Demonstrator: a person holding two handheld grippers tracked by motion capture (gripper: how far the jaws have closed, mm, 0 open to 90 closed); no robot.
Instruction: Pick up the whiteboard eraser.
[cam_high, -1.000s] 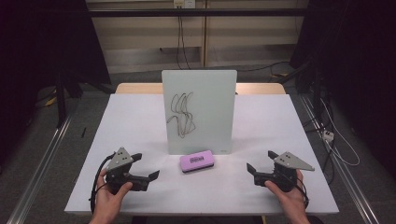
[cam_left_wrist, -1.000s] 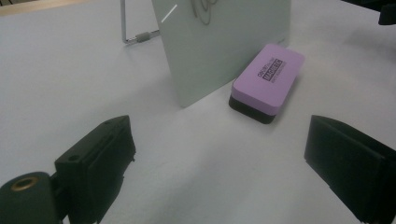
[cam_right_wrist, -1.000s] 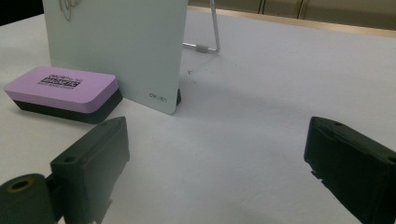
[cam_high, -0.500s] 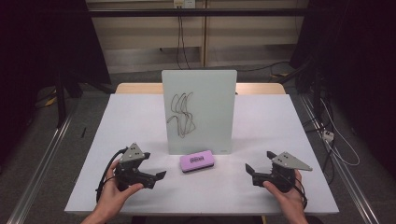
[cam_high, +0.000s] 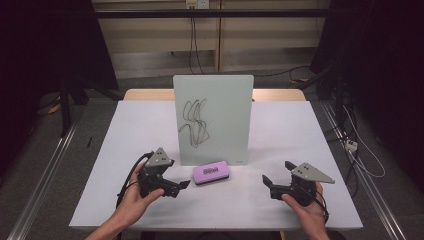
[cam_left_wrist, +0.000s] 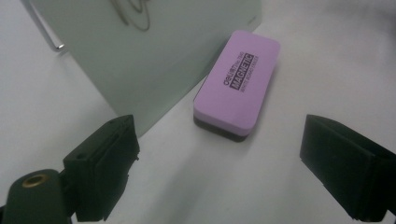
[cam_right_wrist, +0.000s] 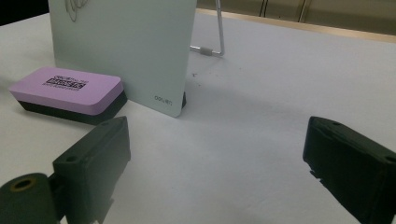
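Since a sec ago the left gripper (cam_high: 176, 186) has slid in twd the purple magnetic eraser (cam_high: 212, 174), jaws spread wide w/ nothing held; the right gripper (cam_high: 276, 183) sits well right of the eraser, likewise released. Eraser lies flat on the white table (cam_high: 295, 130), touching the foot of the upright whiteboard (cam_high: 213, 120) w/ its black scribble (cam_high: 193, 122). Risk, imo: board's so close a jaw could bump it & tip it on its wire stand (cam_right_wrist: 214, 32).

purple eraser (cam_left_wrist: 237, 83), whiteboard (cam_left_wrist: 154, 51), jaws apart
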